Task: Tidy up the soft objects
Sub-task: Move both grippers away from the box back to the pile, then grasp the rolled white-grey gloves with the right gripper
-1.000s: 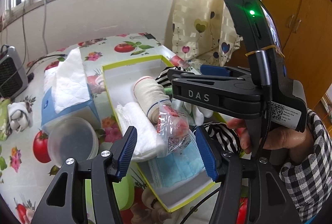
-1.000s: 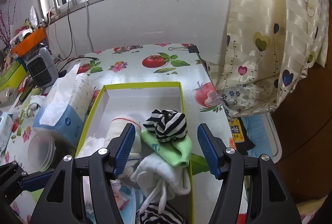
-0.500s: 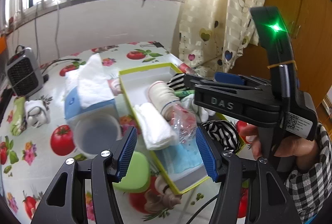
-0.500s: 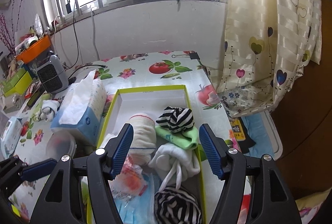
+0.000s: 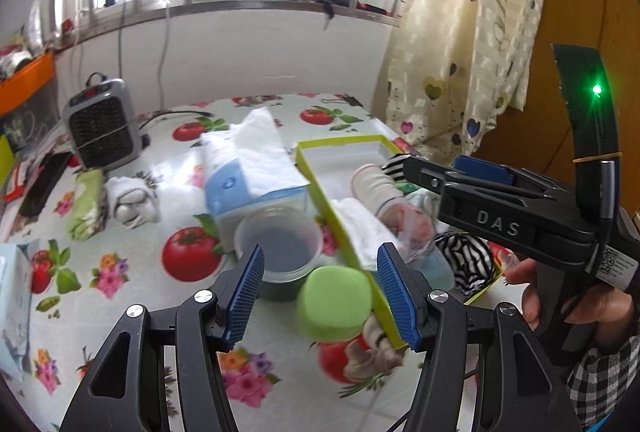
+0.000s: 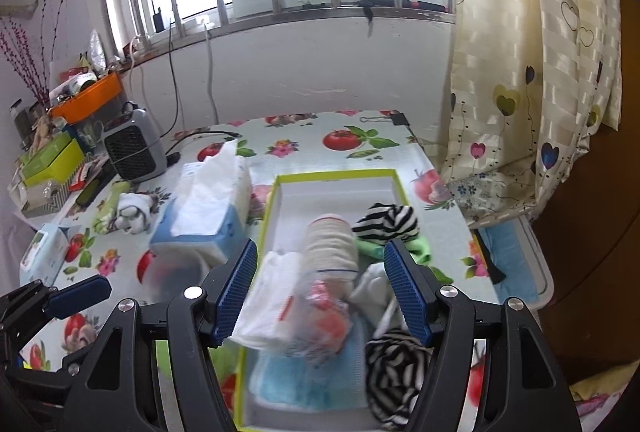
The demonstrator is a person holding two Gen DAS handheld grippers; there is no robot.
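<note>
Socks, towels and other soft things lie inside the shallow box [image 6: 338, 179] with the yellow-green rim, which stands on the desk [image 6: 304, 140] with the tomato-print cloth. In the right wrist view a cream rolled sock [image 6: 330, 246] lies near the middle of the box, a striped black-and-white bundle [image 6: 386, 218] beside it toward the curtain side, a green cloth [image 6: 420, 248] just under that bundle, and a folded white towel [image 6: 276, 296] on the other side. A second striped bundle [image 6: 394, 368] and a blue face mask [image 6: 292, 376] lie at the near end.

The right tongs [image 6: 320, 290] hang above the box, fingers apart, with nothing between them. The left tongs [image 5: 320, 296] are also apart and empty, over the box's near corner, a green round lid [image 5: 334, 302] and a clear plastic cup [image 5: 278, 244]. A tissue pack [image 5: 250, 168] stands just beside the box. Two more soft rolls, one white [image 5: 132, 198] and one green [image 5: 86, 206], lie well apart from it, near the small heater [image 5: 102, 128].
</note>
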